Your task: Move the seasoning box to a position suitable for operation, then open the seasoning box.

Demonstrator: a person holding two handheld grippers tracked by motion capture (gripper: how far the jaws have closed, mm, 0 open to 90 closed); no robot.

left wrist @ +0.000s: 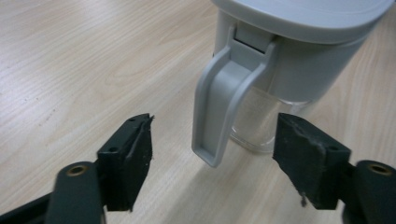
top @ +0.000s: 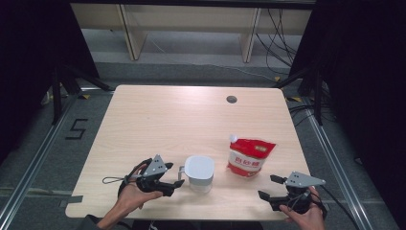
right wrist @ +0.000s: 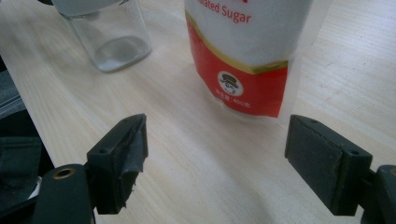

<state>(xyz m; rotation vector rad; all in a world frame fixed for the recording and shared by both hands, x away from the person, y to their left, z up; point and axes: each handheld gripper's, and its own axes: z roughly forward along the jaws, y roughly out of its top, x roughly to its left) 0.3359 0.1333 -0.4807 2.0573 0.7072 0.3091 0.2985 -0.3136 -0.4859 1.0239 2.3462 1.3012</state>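
Jug (top: 199, 172) with grey lid and clear body stands upright near the front edge of the counter (top: 158, 120), handle (left wrist: 219, 102) pointing toward the left gripper (top: 178, 184). Left gripper fingers (left wrist: 126, 158) are spread apart, one on each side of the handle, not touching it; handle end sits between them in the left gripper view. Red and white sugar pouch (top: 250, 157) stands just right of the jug, apart from it, spout at its top left corner. Right gripper (top: 268, 188) sits at the front right of the counter, fingers (right wrist: 119, 161) wide apart with nothing between them, aimed at the pouch base, close but not touching. Each gripper is held by a hand at the bottom of the high view.
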